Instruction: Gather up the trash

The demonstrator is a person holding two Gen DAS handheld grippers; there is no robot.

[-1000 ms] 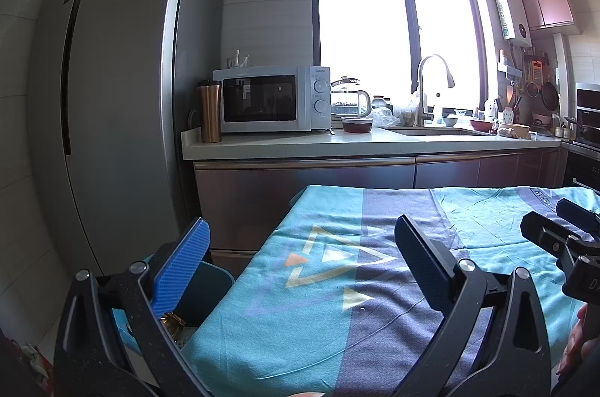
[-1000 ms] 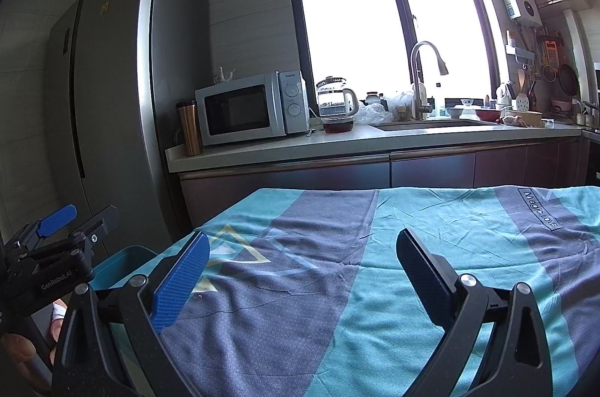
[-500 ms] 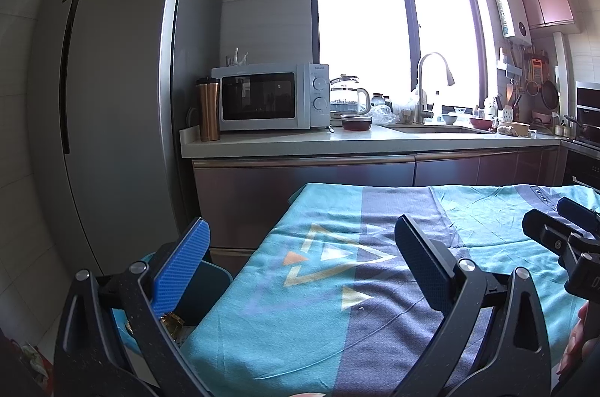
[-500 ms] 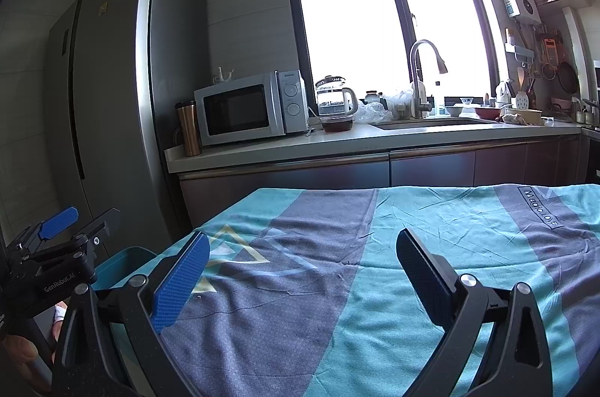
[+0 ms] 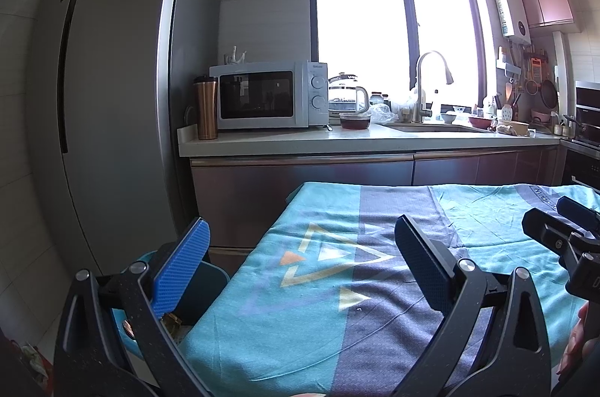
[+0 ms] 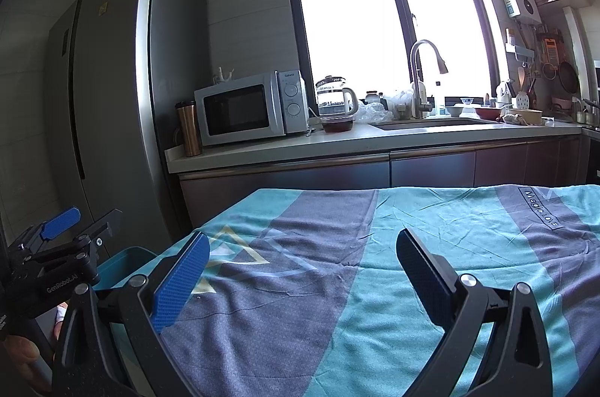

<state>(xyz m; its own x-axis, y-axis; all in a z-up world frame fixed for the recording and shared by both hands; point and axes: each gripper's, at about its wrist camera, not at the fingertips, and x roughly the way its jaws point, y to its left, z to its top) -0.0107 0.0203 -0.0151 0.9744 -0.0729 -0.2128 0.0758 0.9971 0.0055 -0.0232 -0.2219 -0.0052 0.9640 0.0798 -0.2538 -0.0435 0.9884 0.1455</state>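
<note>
Wrapper [image 5: 170, 320], gold and crumpled by the look of it, lies in the bin [image 5: 210, 275] at the left end of the counter [image 5: 240, 352], partly hidden behind the left finger of your left tongs [image 5: 300, 222]. Other contents of the bin cannot be made out.

On the cloth [image 5: 337, 340] the only candidate is a tiny white speck [image 5: 359, 308]. It lies between the fingers of the left tongs and below them, and just beside the left finger of your right tongs [image 6: 302, 237]. What it is cannot be told.

Handling, as a judgement: both items should be very light, thin and easily crushed. Foil springs and slips, so take it across the bulk of the crumple. The speck offers little to grip. Pinch low against the cloth and expect fabric to come up with it.

Both tongs stand wide apart and hold nothing. They hover side by side over the near edge of the counter.
</note>
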